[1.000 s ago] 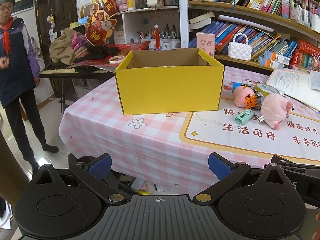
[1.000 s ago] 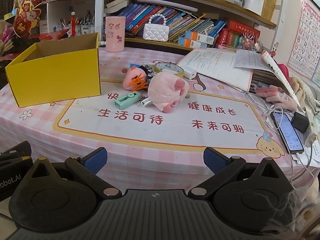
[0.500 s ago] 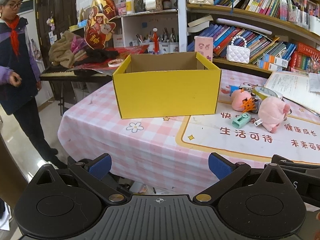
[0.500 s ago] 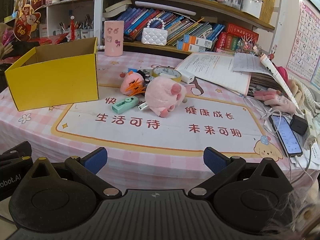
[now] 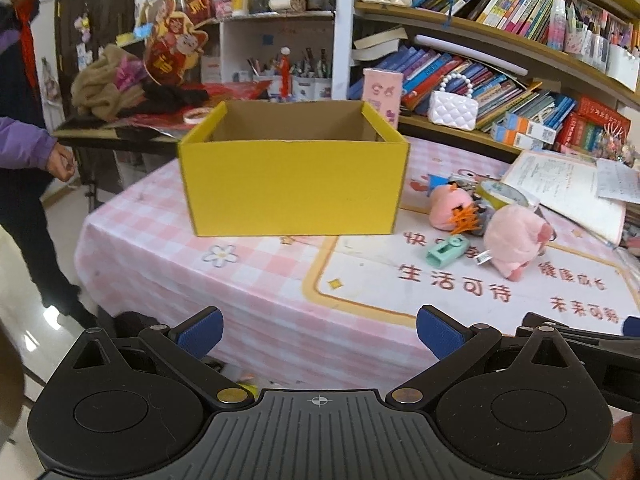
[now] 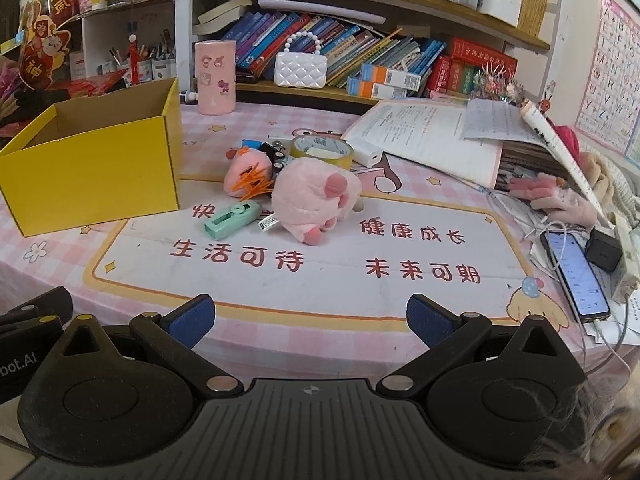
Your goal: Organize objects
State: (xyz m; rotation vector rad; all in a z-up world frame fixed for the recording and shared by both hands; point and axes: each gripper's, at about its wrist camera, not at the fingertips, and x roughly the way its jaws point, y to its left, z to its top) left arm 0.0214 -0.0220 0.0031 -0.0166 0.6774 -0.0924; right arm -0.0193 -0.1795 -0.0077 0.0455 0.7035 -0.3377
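Observation:
An open yellow cardboard box (image 5: 294, 188) (image 6: 92, 178) stands on the pink checked tablecloth, its inside looking empty. To its right lie a big pink plush paw (image 6: 314, 198) (image 5: 516, 238), a small pink plush with orange strands (image 6: 246, 174) (image 5: 452, 204), a mint green correction tape (image 6: 232, 220) (image 5: 446, 250), a roll of tape (image 6: 322, 150) and small dark items. My left gripper (image 5: 319, 332) is open and empty at the table's near edge, facing the box. My right gripper (image 6: 311, 319) is open and empty, short of the toys.
A pink cup (image 6: 215, 78) stands behind the box. Open books and papers (image 6: 432, 136), a phone on a cable (image 6: 578, 276) and a pink glove (image 6: 552, 198) lie at the right. Bookshelves (image 6: 360, 52) line the back. A person (image 5: 24, 152) stands left of the table.
Both grippers have risen and moved a little closer to the table; the box and toys sit lower and larger in view. The person at the left has shifted further out of frame.

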